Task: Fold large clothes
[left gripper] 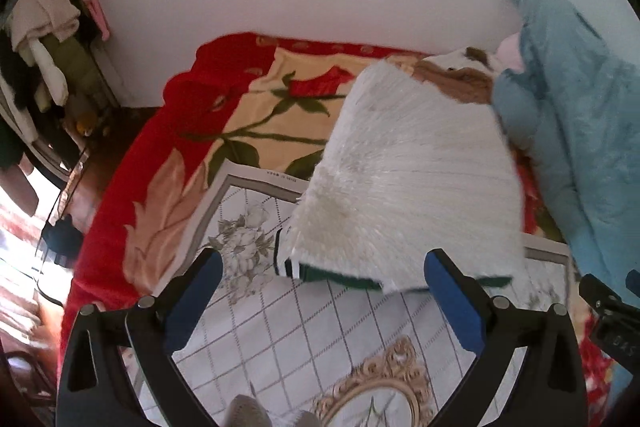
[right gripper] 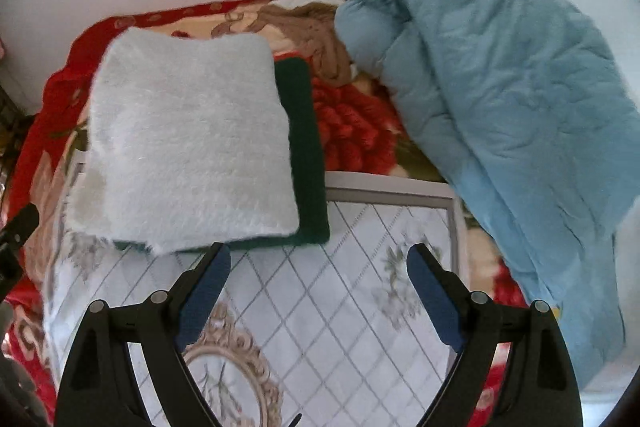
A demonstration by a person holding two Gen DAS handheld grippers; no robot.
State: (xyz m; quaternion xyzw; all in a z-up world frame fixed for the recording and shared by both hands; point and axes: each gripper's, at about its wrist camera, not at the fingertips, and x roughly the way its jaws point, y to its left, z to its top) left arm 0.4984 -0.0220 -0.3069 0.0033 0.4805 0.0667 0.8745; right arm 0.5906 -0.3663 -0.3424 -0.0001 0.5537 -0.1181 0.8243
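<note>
While the folded white sweater (right gripper: 188,143) lay on the bed (left gripper: 152,147), both the left hand-held gripper (left gripper: 320,291) and right hand-held gripper (right gripper: 320,291) hung above it, jaws wide apart and empty.

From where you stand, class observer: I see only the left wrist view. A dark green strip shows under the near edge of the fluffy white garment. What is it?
Observer: A folded dark green garment. In the right wrist view it lies under the white garment and sticks out along that garment's right side.
Operator: What lies right of the green one?
Observer: The blanket's big red flower, then the blue quilt.
Operator: Is the right gripper holding anything?
Observer: No. The right gripper is open, with only the grid-patterned cloth behind the gap.
</note>
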